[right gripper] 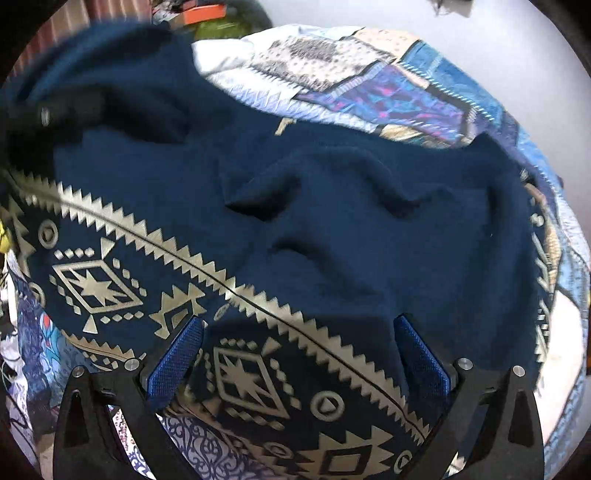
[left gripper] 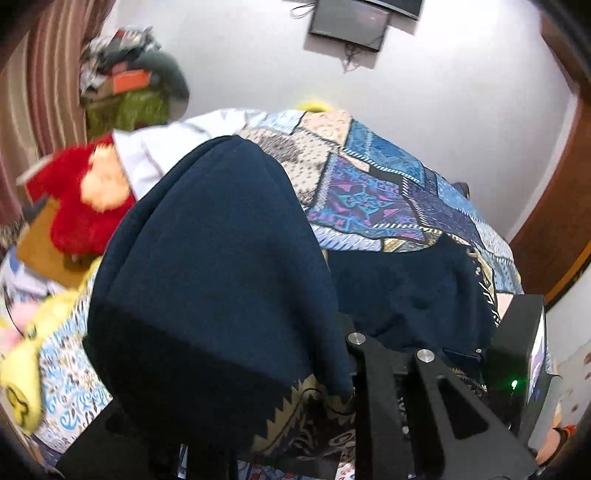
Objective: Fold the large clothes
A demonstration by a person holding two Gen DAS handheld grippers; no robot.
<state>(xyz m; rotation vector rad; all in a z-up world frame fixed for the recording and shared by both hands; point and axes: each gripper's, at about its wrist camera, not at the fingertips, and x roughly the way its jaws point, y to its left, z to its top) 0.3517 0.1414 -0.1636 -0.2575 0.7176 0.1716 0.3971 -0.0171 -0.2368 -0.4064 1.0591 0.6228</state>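
A large navy cloth point(right gripper: 332, 206) with a gold zigzag and diamond border point(right gripper: 236, 295) lies rumpled on the bed. My right gripper point(right gripper: 295, 328) is open, its blue pads point(right gripper: 177, 354) spread just above the patterned border, holding nothing. In the left wrist view a fold of the same navy cloth point(left gripper: 214, 258) hangs lifted over my left gripper point(left gripper: 332, 373) and hides its fingertips; the cloth seems pinched there. The left gripper shows blurred at the upper left of the right wrist view point(right gripper: 55, 114), under the raised cloth.
The bed has a blue and purple patchwork cover point(left gripper: 388, 184). A red plush toy point(left gripper: 85, 206) and a yellow one point(left gripper: 26, 369) lie at its left side. Piled clutter point(left gripper: 125, 85) stands by a striped curtain. A dark screen point(left gripper: 349, 22) hangs on the white wall.
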